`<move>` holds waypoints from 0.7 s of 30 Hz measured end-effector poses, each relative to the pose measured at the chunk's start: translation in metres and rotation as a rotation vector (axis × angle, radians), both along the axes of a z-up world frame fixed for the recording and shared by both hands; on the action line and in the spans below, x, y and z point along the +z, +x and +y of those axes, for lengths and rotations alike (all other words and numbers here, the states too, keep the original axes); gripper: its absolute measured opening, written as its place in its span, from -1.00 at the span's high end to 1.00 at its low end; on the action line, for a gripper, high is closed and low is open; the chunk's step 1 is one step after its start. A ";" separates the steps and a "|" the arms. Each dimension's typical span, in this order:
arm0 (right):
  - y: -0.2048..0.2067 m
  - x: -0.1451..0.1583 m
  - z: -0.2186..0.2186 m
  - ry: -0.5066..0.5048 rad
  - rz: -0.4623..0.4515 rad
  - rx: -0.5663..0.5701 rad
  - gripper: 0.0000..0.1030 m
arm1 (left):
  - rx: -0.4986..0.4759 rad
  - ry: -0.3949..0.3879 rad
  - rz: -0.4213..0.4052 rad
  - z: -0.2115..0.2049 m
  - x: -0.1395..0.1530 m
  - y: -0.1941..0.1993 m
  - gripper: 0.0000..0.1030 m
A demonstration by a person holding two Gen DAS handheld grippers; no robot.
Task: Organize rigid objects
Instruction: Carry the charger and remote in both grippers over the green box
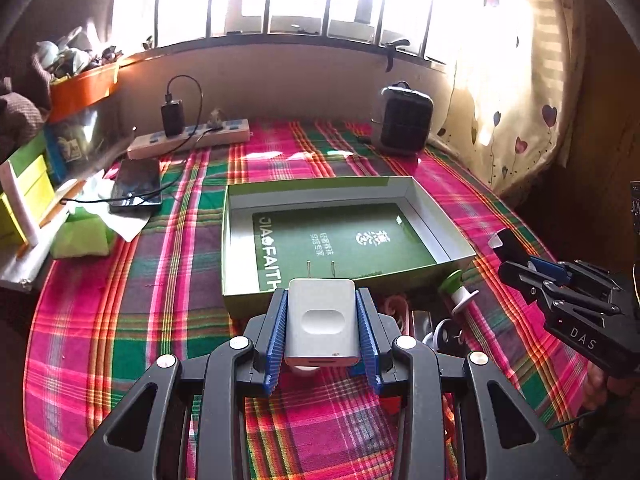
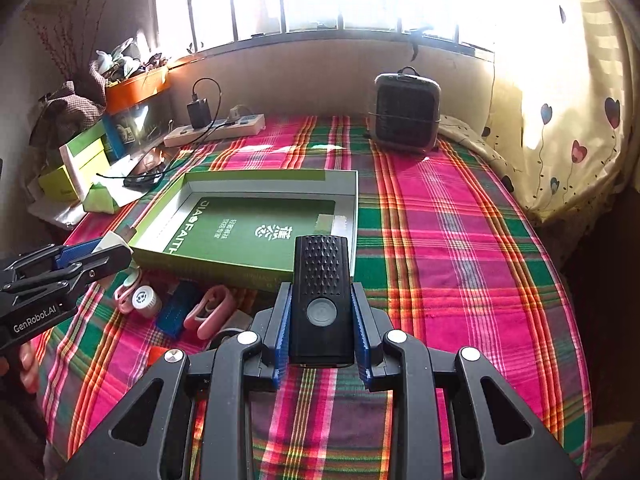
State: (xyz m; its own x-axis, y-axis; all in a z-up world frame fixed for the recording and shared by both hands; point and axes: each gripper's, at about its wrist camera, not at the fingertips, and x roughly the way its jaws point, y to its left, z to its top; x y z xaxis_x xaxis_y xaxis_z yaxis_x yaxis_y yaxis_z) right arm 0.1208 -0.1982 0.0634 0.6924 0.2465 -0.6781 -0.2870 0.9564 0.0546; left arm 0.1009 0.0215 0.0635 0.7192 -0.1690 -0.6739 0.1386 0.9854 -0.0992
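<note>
My left gripper [image 1: 322, 300] is shut on a white plug adapter [image 1: 321, 320], its two prongs pointing at the near wall of the open green box [image 1: 240, 296]. In the right wrist view my right gripper [image 2: 320, 292] is shut on a black ribbed device [image 2: 321, 300] with a round grey button, held over the box's near right corner [image 2: 312, 276]. The left gripper [image 2: 96, 256] shows at the left edge there, and the right gripper [image 1: 516, 252] at the right of the left wrist view. Both held items are above the plaid cloth.
In front of the box lie a green spool [image 1: 456, 284], pink clips [image 2: 210, 312], a blue block [image 2: 174, 314] and a small white jar [image 2: 143, 300]. Behind are a power strip [image 1: 192, 138], a phone [image 1: 136, 190], a black heater [image 2: 406, 114], stacked boxes [image 2: 76, 168] and a curtain [image 2: 568, 112].
</note>
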 end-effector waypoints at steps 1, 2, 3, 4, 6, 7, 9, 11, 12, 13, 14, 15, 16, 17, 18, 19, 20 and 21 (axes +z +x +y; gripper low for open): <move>0.003 0.001 0.001 0.000 0.000 -0.002 0.45 | 0.000 -0.007 0.003 0.001 0.001 0.004 0.37; 0.006 0.002 0.001 0.000 -0.001 -0.002 0.45 | -0.002 -0.016 0.004 0.002 0.001 0.007 0.37; 0.008 0.004 0.002 -0.001 -0.004 -0.001 0.45 | -0.001 -0.024 0.006 0.003 0.002 0.010 0.37; 0.011 0.005 0.003 -0.003 -0.007 0.000 0.45 | 0.001 -0.025 0.005 0.004 0.002 0.013 0.37; 0.016 0.007 0.004 -0.006 -0.008 0.002 0.45 | 0.006 -0.023 0.003 0.004 0.004 0.019 0.37; 0.019 0.008 0.005 -0.006 -0.008 0.005 0.45 | 0.006 -0.024 0.003 0.004 0.004 0.022 0.37; 0.026 0.009 0.007 -0.010 -0.006 0.011 0.45 | 0.007 -0.023 0.004 0.005 0.005 0.029 0.37; 0.035 0.010 0.008 -0.012 0.004 0.015 0.45 | 0.010 -0.015 0.006 0.005 0.005 0.037 0.37; 0.041 0.009 0.009 -0.010 0.012 0.015 0.45 | 0.012 -0.012 0.008 0.006 0.004 0.041 0.37; 0.046 0.008 0.010 -0.011 0.019 0.017 0.45 | 0.015 -0.011 0.012 0.006 0.004 0.046 0.37; 0.051 0.007 0.012 -0.015 0.024 0.022 0.45 | 0.014 -0.012 0.015 0.007 0.003 0.051 0.37; 0.056 0.006 0.014 -0.018 0.029 0.022 0.45 | 0.016 -0.015 0.021 0.008 0.002 0.056 0.37; 0.061 0.005 0.016 -0.023 0.034 0.024 0.45 | 0.022 -0.016 0.029 0.008 0.000 0.061 0.37; 0.067 0.003 0.017 -0.026 0.040 0.027 0.45 | 0.022 -0.014 0.032 0.008 -0.001 0.066 0.37; 0.072 0.001 0.019 -0.028 0.048 0.028 0.45 | 0.025 -0.014 0.032 0.008 -0.001 0.070 0.37; 0.076 0.000 0.020 -0.030 0.055 0.026 0.45 | 0.031 -0.015 0.038 0.009 -0.002 0.074 0.37; 0.082 -0.002 0.021 -0.032 0.060 0.027 0.45 | 0.032 -0.016 0.041 0.009 -0.003 0.078 0.37; 0.086 -0.004 0.022 -0.034 0.066 0.030 0.45 | 0.032 -0.015 0.044 0.009 -0.005 0.083 0.37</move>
State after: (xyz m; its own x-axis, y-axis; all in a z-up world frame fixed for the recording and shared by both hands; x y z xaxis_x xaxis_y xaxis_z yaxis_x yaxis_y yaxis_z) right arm 0.2065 -0.1764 0.0599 0.6383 0.2423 -0.7306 -0.3120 0.9491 0.0422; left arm 0.1836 0.0309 0.0586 0.6944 -0.1568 -0.7023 0.1024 0.9876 -0.1192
